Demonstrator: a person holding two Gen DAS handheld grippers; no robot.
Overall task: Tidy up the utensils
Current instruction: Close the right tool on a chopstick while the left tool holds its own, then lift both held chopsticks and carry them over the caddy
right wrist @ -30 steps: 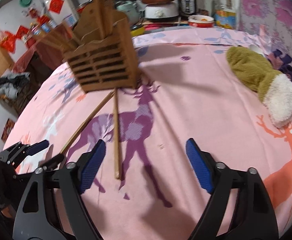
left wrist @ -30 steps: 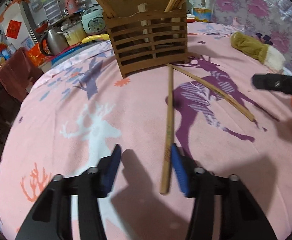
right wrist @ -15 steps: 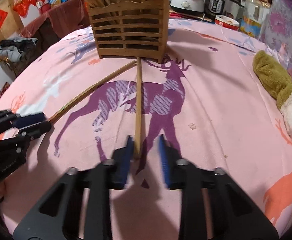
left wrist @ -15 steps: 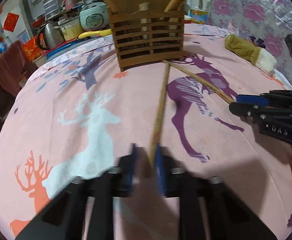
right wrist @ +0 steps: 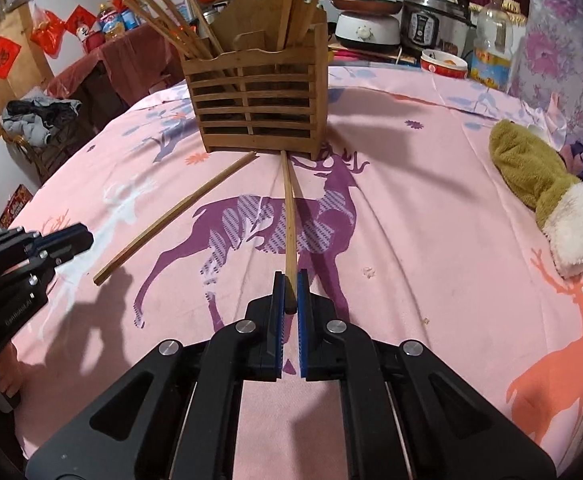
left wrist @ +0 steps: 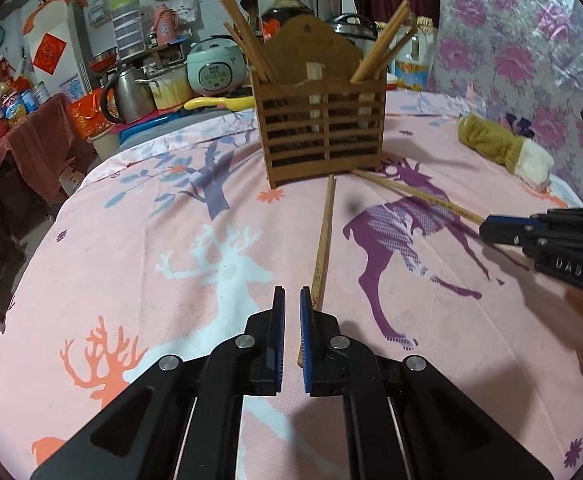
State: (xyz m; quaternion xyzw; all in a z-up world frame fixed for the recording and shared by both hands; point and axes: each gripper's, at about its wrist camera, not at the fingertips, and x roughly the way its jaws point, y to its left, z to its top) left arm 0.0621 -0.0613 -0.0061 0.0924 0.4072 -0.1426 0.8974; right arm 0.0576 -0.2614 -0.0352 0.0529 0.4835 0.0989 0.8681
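Note:
A slatted wooden holder (left wrist: pixel 323 120) (right wrist: pixel 257 104) with several chopsticks upright in it stands on the pink deer-print cloth. Two loose chopsticks lie in front of it. My left gripper (left wrist: pixel 292 300) is shut and empty; one chopstick (left wrist: pixel 323 244) (right wrist: pixel 175 216) lies on the cloth just right of its right finger, outside the jaws. My right gripper (right wrist: pixel 287 286) (left wrist: pixel 491 228) is shut on the near end of the other chopstick (right wrist: pixel 289 216) (left wrist: pixel 415 196), which points toward the holder.
A green and white plush mitten (right wrist: pixel 547 192) (left wrist: pixel 503 148) lies on the cloth at the right. Rice cookers, a kettle (left wrist: pixel 125 92), bottles and bowls crowd the counter behind the table. The table edge curves away at the left.
Both grippers went from wide open to shut. The right one closed on its chopstick's near end. The left one closed beside its chopstick, which stays on the cloth.

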